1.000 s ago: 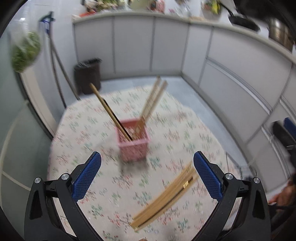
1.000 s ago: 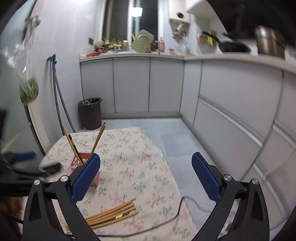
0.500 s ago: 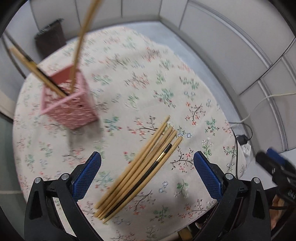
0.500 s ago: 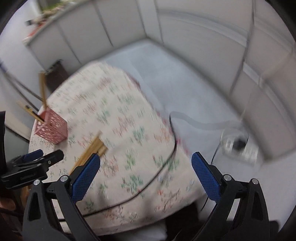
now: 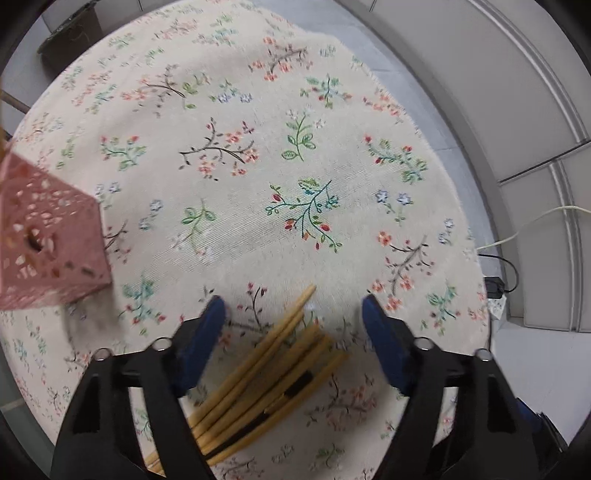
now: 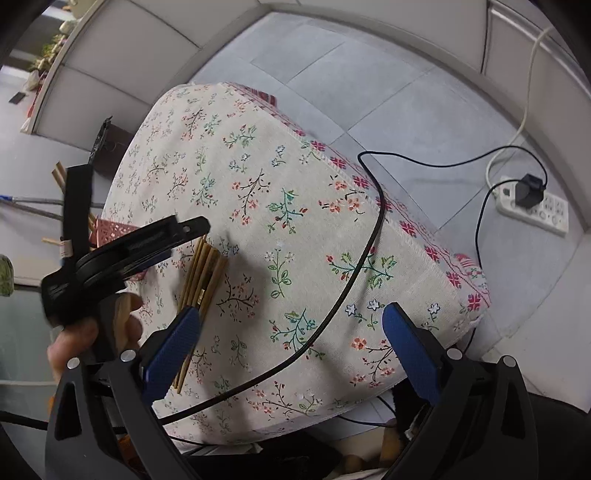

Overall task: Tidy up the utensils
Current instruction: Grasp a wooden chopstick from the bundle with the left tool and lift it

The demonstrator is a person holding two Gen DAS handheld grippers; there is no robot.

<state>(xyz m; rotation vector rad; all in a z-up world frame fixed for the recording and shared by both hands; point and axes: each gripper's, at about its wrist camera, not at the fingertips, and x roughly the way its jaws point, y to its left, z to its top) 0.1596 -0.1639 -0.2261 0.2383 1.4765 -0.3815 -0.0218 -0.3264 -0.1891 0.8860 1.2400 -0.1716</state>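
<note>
A bundle of wooden chopsticks [image 5: 273, 373] lies flat on the floral tablecloth [image 5: 258, 166]. My left gripper [image 5: 293, 317] is open, low over the bundle, with the chopstick tips between its blue fingers. A pink perforated holder [image 5: 44, 240] stands to the left; in the right wrist view the holder [image 6: 110, 230] holds a few upright chopsticks. My right gripper [image 6: 291, 332] is open and empty, held above the table's near right part. In that view the left gripper [image 6: 159, 240] hovers over the chopsticks [image 6: 203, 273].
A black cable [image 6: 354, 266] runs across the tablecloth [image 6: 295, 206] and down to a power strip [image 6: 532, 206] on the grey floor. A dark bin [image 5: 70, 33] stands beyond the table. Grey cabinets line the walls.
My left gripper has dropped down close over the loose chopsticks and narrowed its opening. My right gripper has tilted down and now looks onto the table from the right.
</note>
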